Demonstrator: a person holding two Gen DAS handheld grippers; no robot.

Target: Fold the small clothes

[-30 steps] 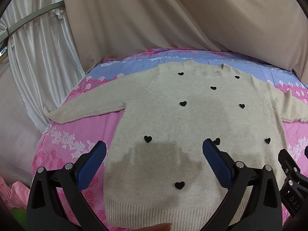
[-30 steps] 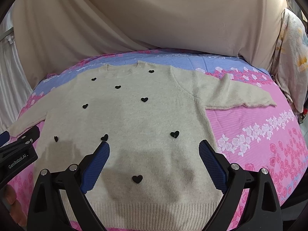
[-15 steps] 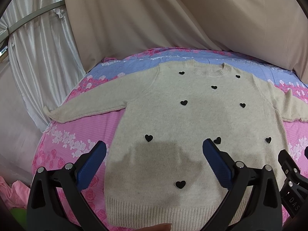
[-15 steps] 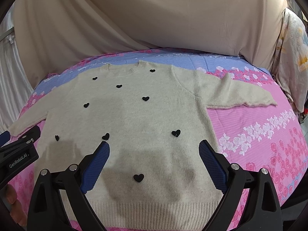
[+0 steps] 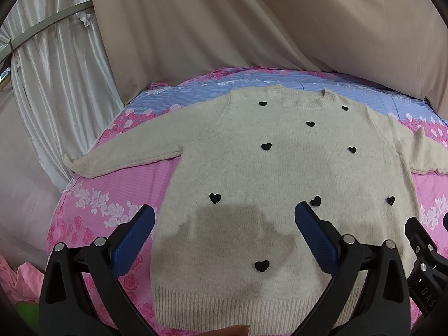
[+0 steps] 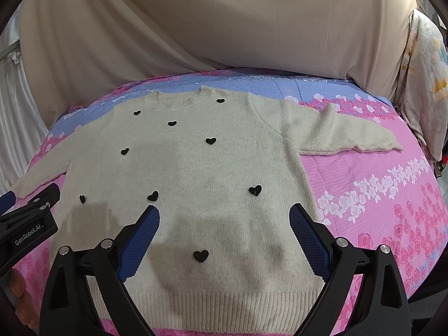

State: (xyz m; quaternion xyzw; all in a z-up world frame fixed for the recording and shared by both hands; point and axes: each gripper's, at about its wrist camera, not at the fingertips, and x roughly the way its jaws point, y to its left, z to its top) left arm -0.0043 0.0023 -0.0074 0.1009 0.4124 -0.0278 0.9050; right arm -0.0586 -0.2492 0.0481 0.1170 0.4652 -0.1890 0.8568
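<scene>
Both grippers (image 5: pixel 224 221) (image 6: pixel 224 219) wide above sweater (image 5: pixel 280 182); bedsheet (image 6: pixel 378 196), curtain (image 5: pixel 56 84) around.

Sweater (image 5: pixel 280 173) flat on bedspread (image 6: pixel 378 196), open room both sides, draped cloth (image 6: pixel 224 28) blocks behind

light: soft, even | shadows: on sweater (image 5: pixel 252 168) | edges: fisheye-warped, dark corners

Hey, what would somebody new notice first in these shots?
A cream sweater dotted with black hearts lies flat, sleeves spread, on a pink floral bedspread. The left hand-held gripper and right hand-held gripper hover open above its hem.
</scene>
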